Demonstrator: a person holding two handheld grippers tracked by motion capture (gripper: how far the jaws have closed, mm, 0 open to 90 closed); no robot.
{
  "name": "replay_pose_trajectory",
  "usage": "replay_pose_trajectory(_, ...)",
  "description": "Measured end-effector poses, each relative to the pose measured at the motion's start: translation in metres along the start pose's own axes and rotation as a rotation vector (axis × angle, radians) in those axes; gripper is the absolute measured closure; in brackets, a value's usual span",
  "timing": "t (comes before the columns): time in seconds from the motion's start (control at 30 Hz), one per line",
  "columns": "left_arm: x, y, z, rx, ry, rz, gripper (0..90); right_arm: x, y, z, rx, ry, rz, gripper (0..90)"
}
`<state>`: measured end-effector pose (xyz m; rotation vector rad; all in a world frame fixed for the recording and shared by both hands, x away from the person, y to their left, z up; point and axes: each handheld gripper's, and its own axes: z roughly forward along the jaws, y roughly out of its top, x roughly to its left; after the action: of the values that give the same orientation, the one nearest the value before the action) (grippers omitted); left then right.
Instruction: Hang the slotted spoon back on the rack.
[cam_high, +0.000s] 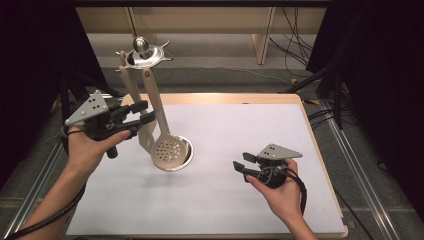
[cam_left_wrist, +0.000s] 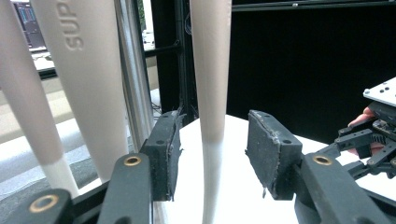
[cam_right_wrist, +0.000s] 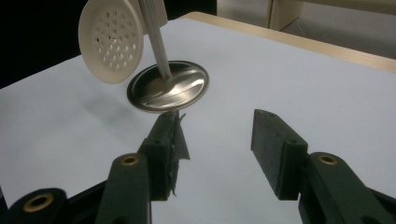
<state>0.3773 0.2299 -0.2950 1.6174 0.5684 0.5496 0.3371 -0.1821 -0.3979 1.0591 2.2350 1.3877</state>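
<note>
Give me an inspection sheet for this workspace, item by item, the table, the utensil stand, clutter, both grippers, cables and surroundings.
Surface: white table with a wooden edge.
Job's things: metal utensil stand; skimmer and other cream utensils hanging from it.
Clutter: nothing seen.
Grippers: left gripper open, one utensil handle between the jaws, untouched; right gripper open, empty, over the table.
Cables: black cable under the left forearm; more on the floor at the back right.
Surroundings: black curtains both sides.

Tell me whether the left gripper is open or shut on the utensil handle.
Open. The left gripper has its pads standing clear on either side of the cream utensil handle, with gaps showing.
</note>
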Motion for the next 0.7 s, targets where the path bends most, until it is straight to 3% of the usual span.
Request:
replay_pose_trajectory(0.17, -0.003, -0.006, -0.007, 0.000, 0.028, 0.011, 52.1, -0.004, 0.000, 0.000, -0.018, -0.013, -0.042, 52.8)
replay_pose_trajectory(0.27, -0.005, -0.010, -0.012, 0.000, 0.042, 0.017, 51.2, -0.002, 0.001, 0.000, -0.015, 0.001, -0.017, 52.7)
replay_pose_trajectory(0.33, -0.006, -0.012, -0.015, 0.004, 0.051, 0.022, 50.7, -0.003, 0.001, -0.002, -0.014, -0.013, -0.008, 52.6)
replay_pose_trajectory(0.7, -0.011, -0.030, -0.032, 0.025, 0.093, 0.018, 49.6, -0.003, 0.001, -0.004, -0.016, -0.011, 0.005, 52.2)
